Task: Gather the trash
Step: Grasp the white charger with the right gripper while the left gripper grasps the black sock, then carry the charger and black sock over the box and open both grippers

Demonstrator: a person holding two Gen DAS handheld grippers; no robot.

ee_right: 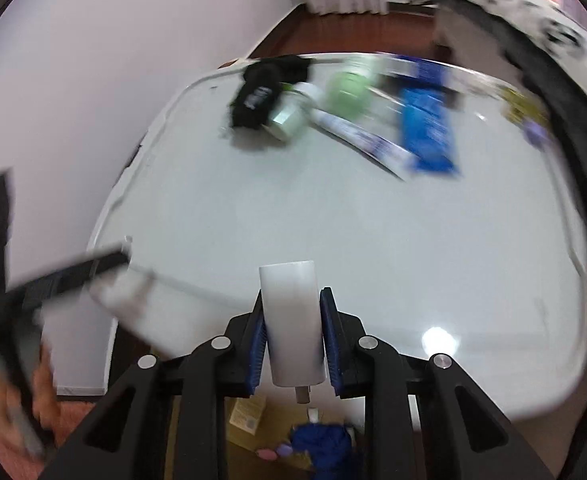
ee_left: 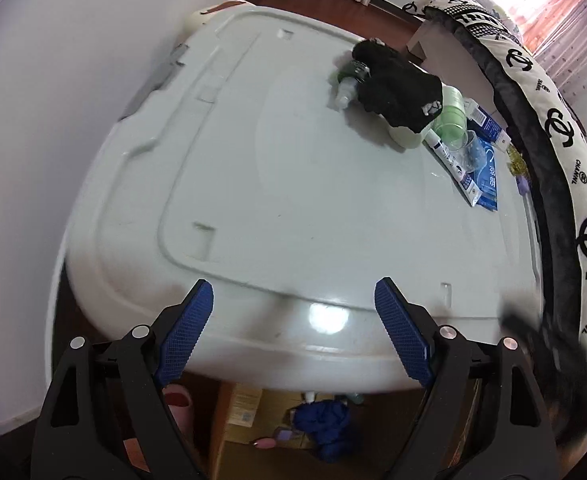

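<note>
In the right wrist view my right gripper [ee_right: 293,293] is shut on a white cylindrical bottle [ee_right: 289,320], held upright between the blue pads over the near edge of a white plastic lid [ee_right: 333,220]. A cardboard box [ee_right: 249,412] with a blue cloth [ee_right: 321,444] in it stands on the floor just below. In the left wrist view my left gripper [ee_left: 293,284] hangs open and holds nothing above the lid's near edge [ee_left: 277,216]. At the lid's far right lie a black cloth [ee_left: 397,84], a green bottle [ee_left: 349,80], a toothpaste tube [ee_left: 449,156] and a blue packet [ee_left: 487,178].
A bed with black-and-white patterned bedding [ee_left: 553,128] runs along the right side of the lid. A white wall [ee_left: 53,100] stands on the left. A green tape roll [ee_left: 451,118] and a clear cup [ee_left: 469,148] sit among the far items. A hand [ee_right: 21,412] shows, blurred, at lower left.
</note>
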